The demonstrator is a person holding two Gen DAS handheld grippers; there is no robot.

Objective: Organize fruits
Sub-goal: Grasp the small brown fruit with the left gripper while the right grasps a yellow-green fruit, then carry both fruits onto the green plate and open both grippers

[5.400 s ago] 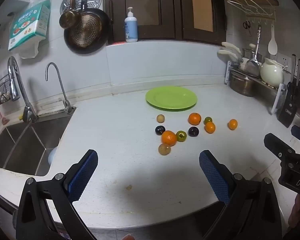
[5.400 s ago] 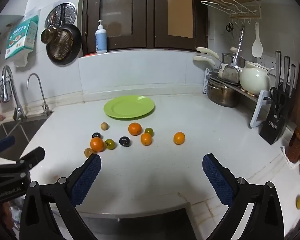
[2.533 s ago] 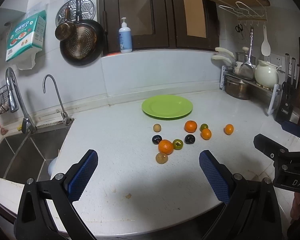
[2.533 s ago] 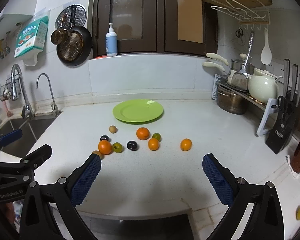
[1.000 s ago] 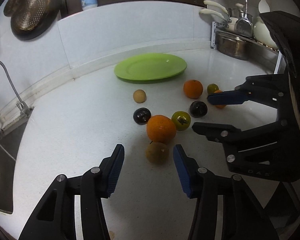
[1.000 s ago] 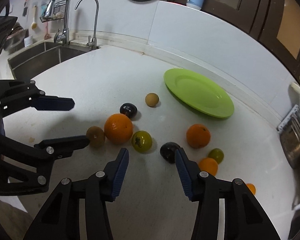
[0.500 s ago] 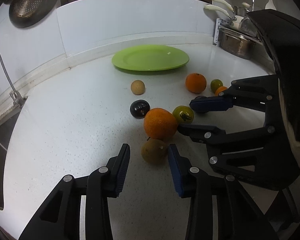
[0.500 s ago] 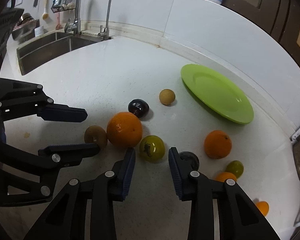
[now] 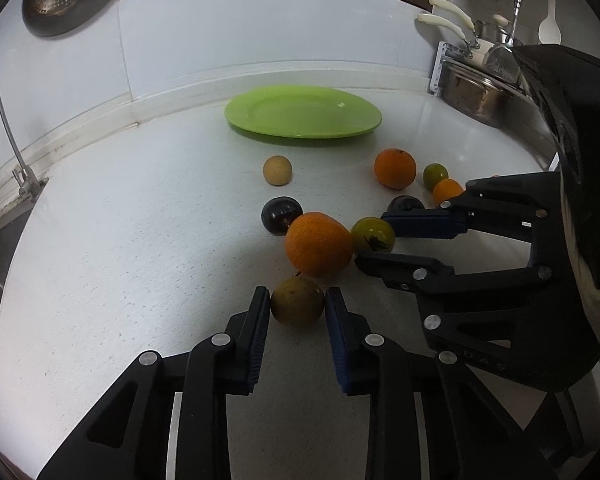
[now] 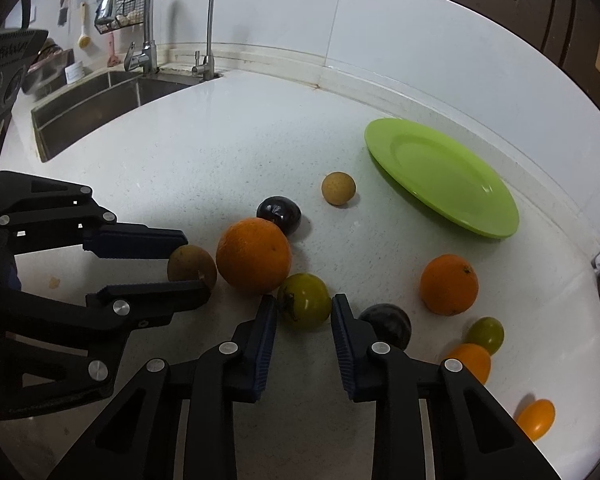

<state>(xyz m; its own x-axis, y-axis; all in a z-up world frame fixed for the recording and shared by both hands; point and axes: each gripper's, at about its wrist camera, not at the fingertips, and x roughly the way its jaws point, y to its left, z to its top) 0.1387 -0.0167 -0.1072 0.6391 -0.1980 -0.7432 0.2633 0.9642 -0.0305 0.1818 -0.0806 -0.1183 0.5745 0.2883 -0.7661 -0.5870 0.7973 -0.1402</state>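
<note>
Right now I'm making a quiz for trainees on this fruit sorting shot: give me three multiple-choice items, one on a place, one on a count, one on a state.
1. Where does the large orange lie?
A. on the green plate
B. on the counter between the brown fruit and the olive-green fruit
C. in the sink

2. How many fruits lie on the green plate?
A. none
B. two
C. four

3. What is the left gripper doing?
A. hanging wide open above the plate
B. shut on the brown fruit
C. holding the faucet

Answers:
1 B: it sits on the counter with the brown fruit and olive-green fruit on either side.
2 A: the plate's surface is bare.
3 B: both pads press the fruit's sides.
</note>
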